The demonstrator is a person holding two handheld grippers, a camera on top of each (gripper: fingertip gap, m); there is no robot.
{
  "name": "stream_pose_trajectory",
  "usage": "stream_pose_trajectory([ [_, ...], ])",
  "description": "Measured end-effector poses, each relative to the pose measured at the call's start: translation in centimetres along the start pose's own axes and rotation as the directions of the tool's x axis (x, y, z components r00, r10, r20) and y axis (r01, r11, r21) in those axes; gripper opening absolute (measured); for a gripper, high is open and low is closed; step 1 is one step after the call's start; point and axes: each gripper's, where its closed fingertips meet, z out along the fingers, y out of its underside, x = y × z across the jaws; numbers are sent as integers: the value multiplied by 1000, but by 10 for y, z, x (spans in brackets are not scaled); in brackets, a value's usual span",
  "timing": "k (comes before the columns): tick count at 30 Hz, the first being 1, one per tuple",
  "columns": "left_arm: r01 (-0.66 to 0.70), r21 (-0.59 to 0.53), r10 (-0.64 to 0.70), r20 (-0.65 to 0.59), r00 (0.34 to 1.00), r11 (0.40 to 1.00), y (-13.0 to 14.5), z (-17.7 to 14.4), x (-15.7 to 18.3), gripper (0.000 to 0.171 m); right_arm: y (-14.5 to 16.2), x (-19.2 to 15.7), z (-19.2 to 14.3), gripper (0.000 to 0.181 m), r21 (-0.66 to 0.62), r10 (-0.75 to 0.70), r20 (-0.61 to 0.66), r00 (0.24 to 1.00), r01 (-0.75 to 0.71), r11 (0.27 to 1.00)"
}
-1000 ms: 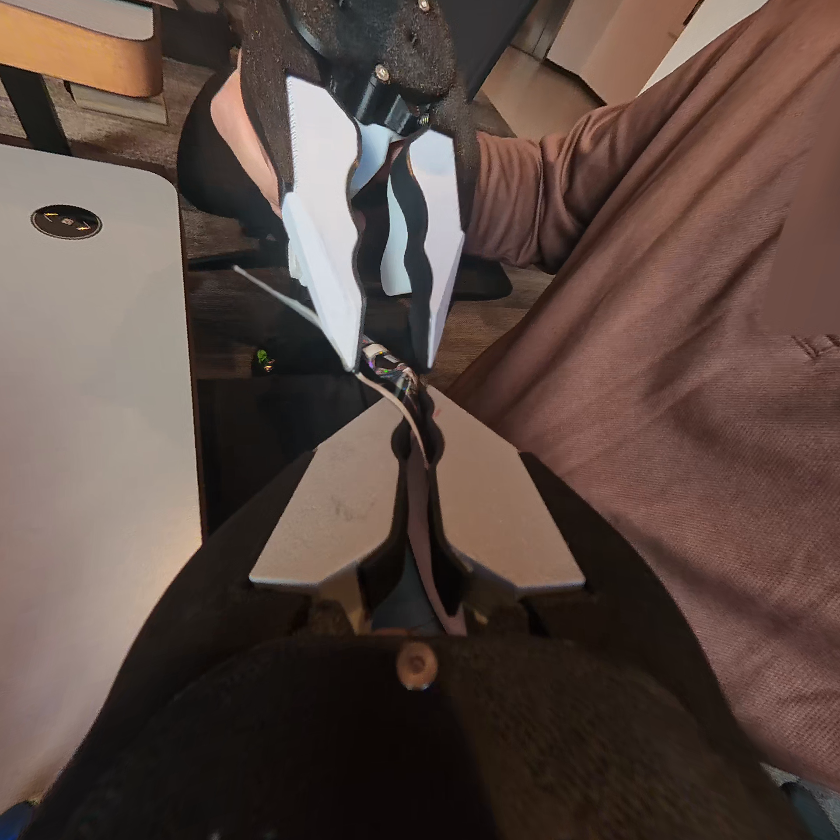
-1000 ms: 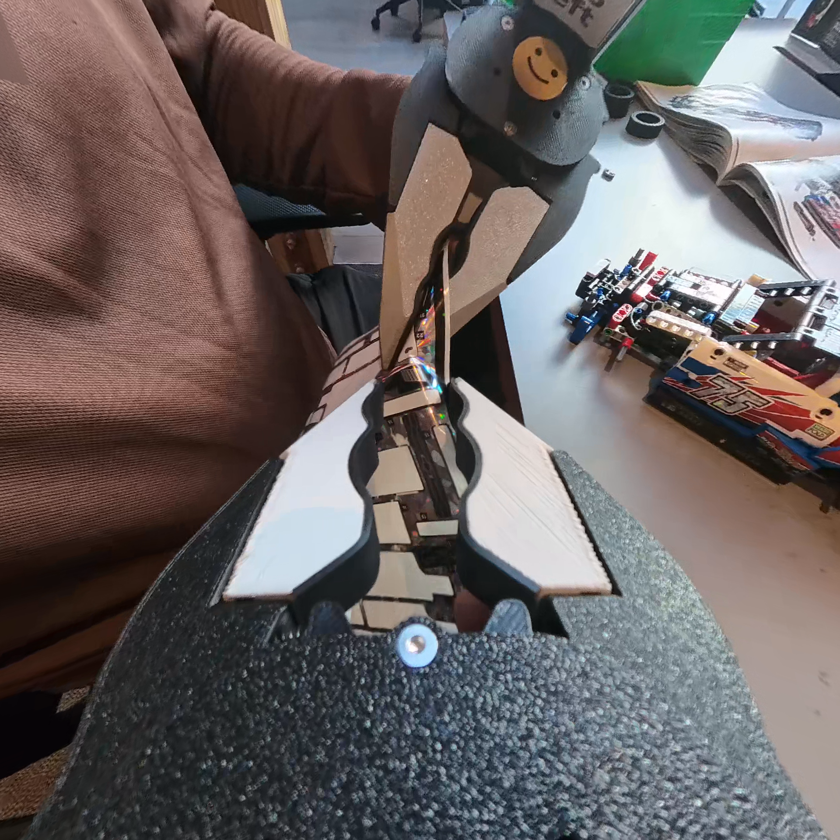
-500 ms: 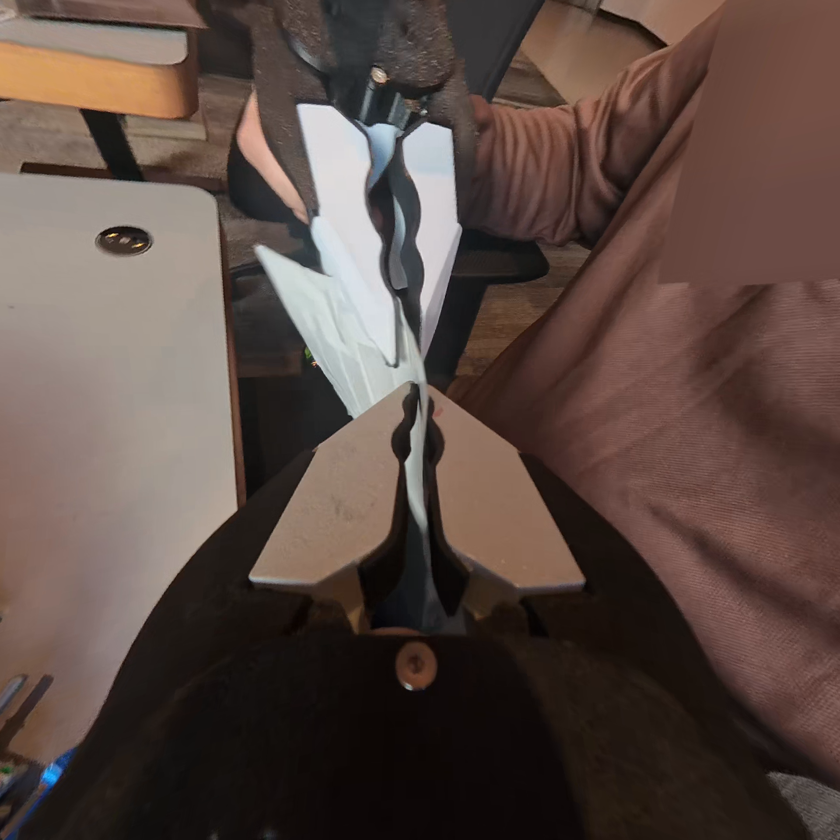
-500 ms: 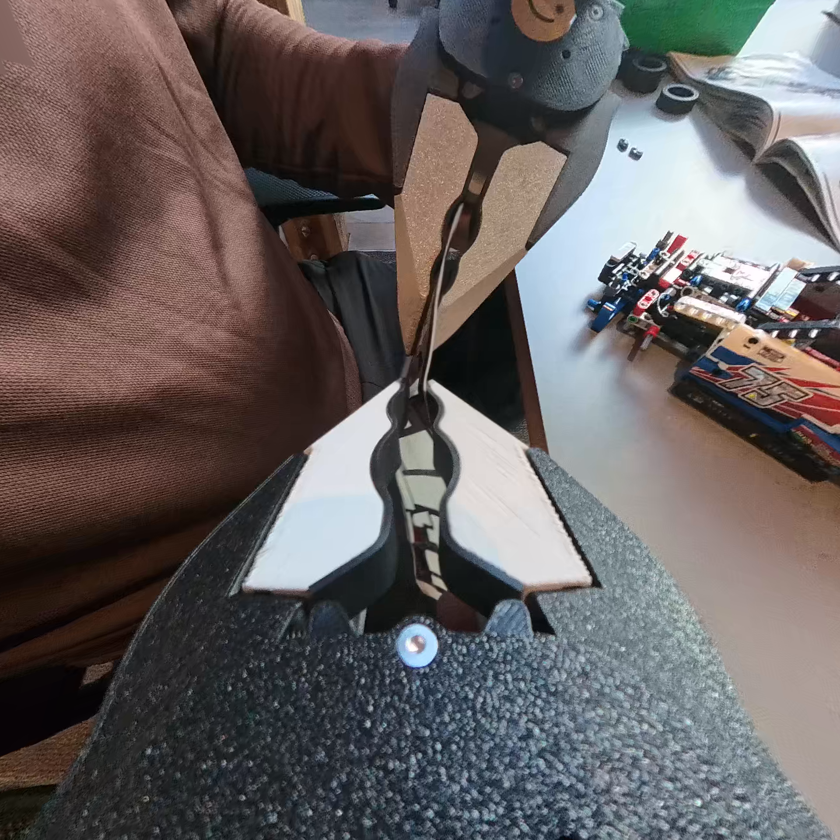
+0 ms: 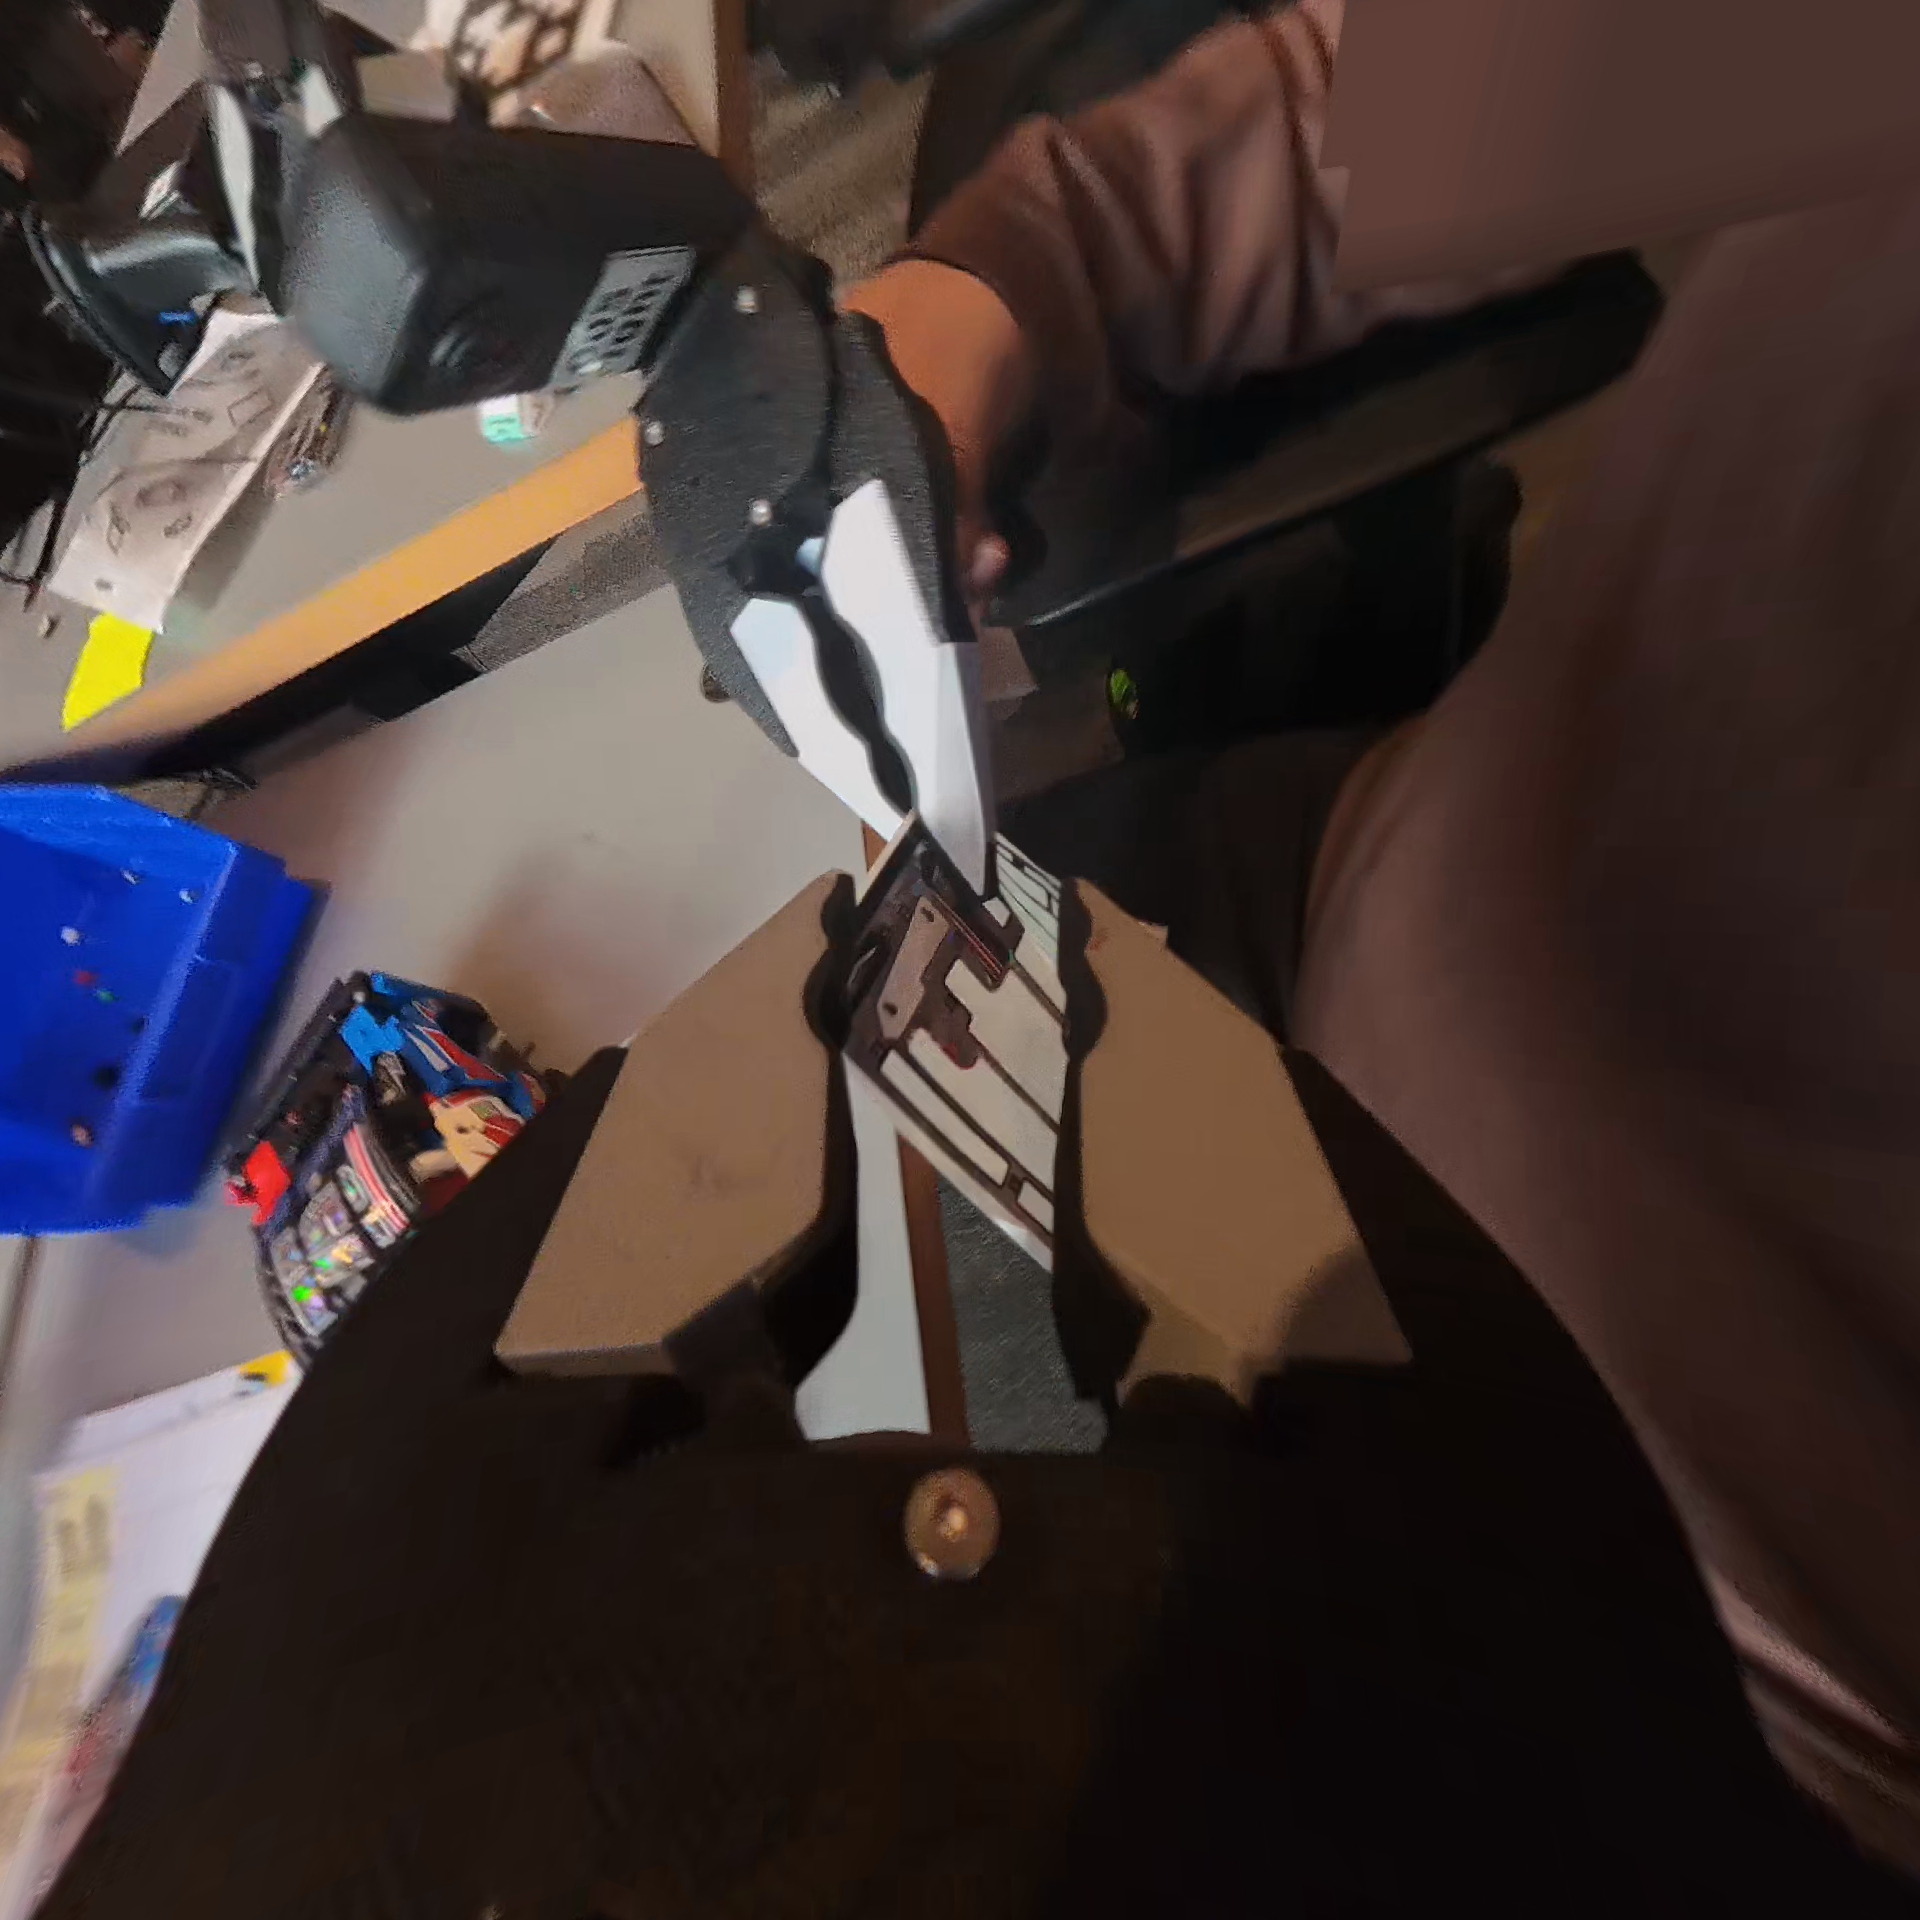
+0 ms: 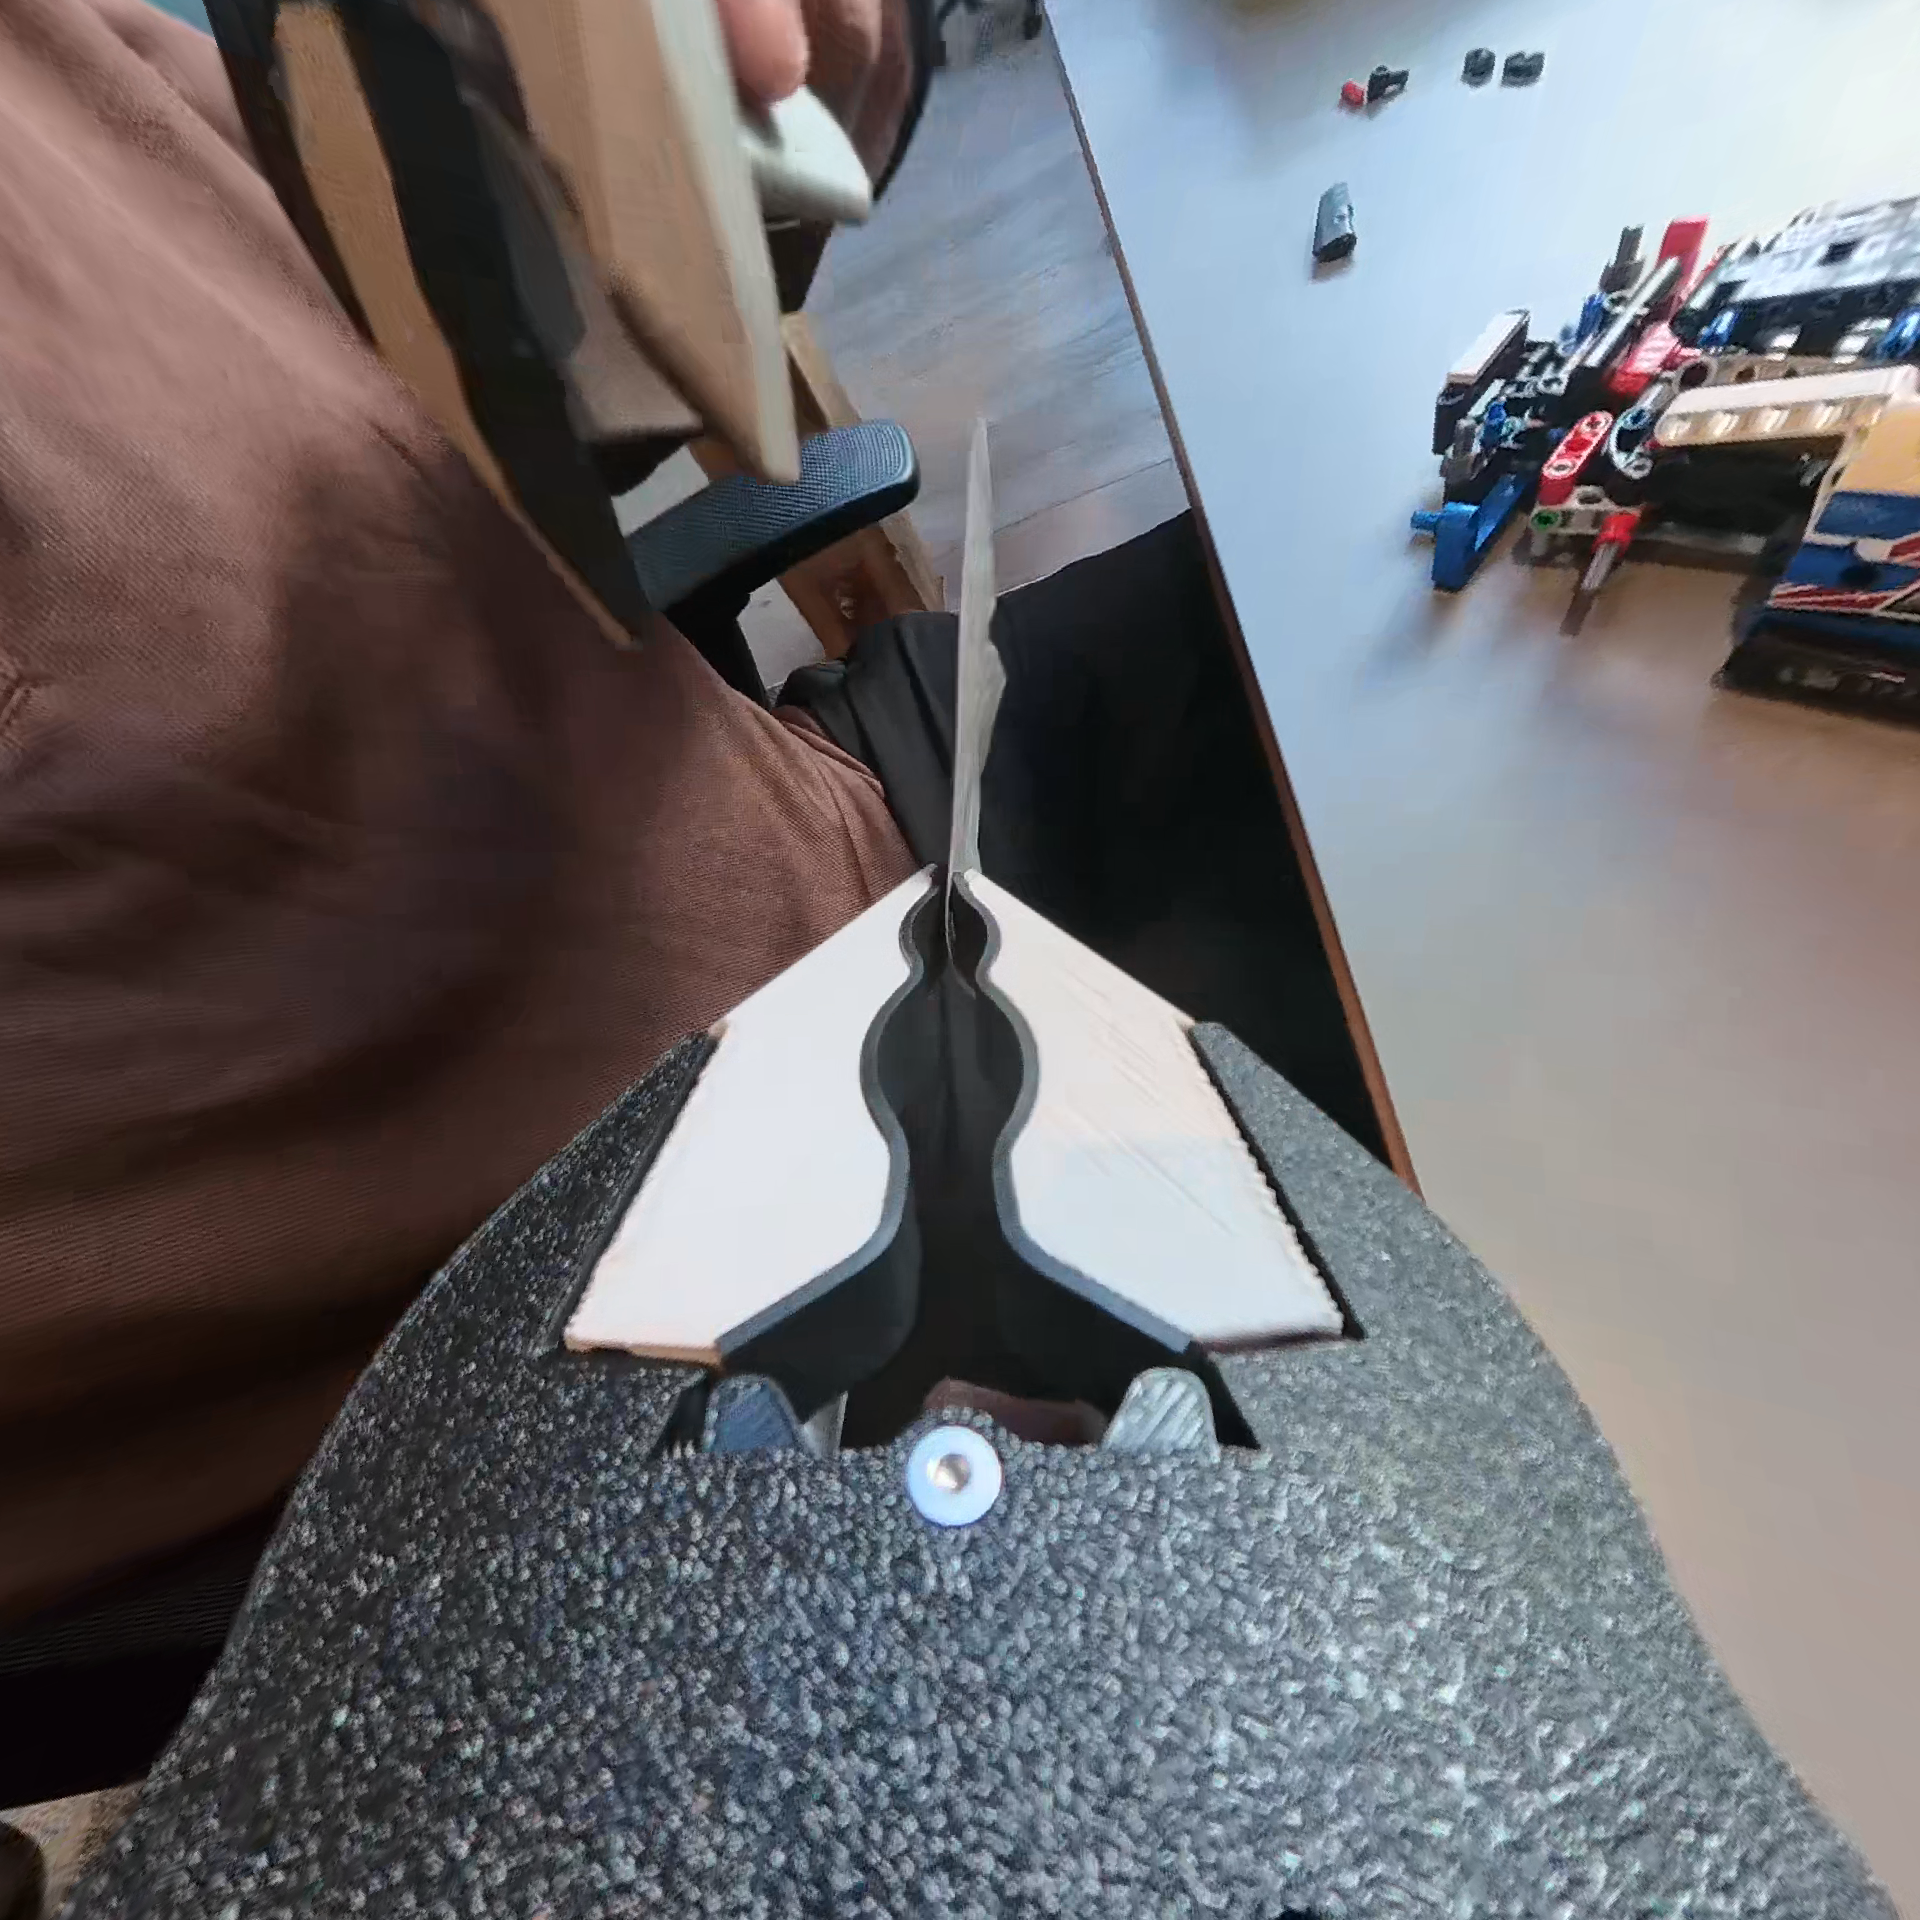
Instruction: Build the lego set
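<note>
Left wrist view shows us our left gripper (image 5: pixel 951 914) with its two pale, flat fingers parted; a thin sticker sheet with dark and white rectangular cut-outs (image 5: pixel 961 1029) lies in the gap, and it is not pinched there as far as we can see. Beyond it our right gripper (image 5: pixel 940 821), black-bodied with white fingers, comes in from above with its tips closed on the far edge of that sheet. A hand (image 5: pixel 961 416) in a brown sleeve (image 5: pixel 1132 229) holds that gripper's grip.

To the left, on the pale grey table (image 5: pixel 540 821), we see the partly built lego car in blue, red, white and black (image 5: pixel 384 1132), just beside a blue plastic bin (image 5: pixel 114 997). Printed paper sheets (image 5: pixel 182 436) lie on another desk farther back, blurred.

From the right wrist view, our right gripper (image 6: pixel 951 883) has its fingertips pressed together on the sheet (image 6: pixel 975 665), which stands edge-on above them, over the person's lap and off the table. The blurred left gripper (image 6: pixel 665 239) sits up and to the left, apart from the sheet. On the table (image 6: pixel 1558 935) to the right the lego car (image 6: pixel 1683 416) rests, with a few small dark loose pieces (image 6: pixel 1335 218) nearby.
</note>
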Motion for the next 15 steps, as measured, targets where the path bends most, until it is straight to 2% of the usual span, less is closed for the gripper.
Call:
stream_pose_trajectory([
  [4,-181,-192,187,15,982,964,24,28,0,46,2,-1,4,0,-22,37,32,999,-36,999],
  [7,-196,-268,195,-29,980,943,44,45,2,45,4,-6,6,0,-35,21,44,999,-19,999],
  [11,-139,-229,124,-76,989,964,48,51,7,27,6,-4,5,0,-40,19,31,999,-18,999],
  [15,-60,-178,37,-129,991,982,47,52,14,17,9,-6,6,1,-55,19,51,998,-16,998],
])
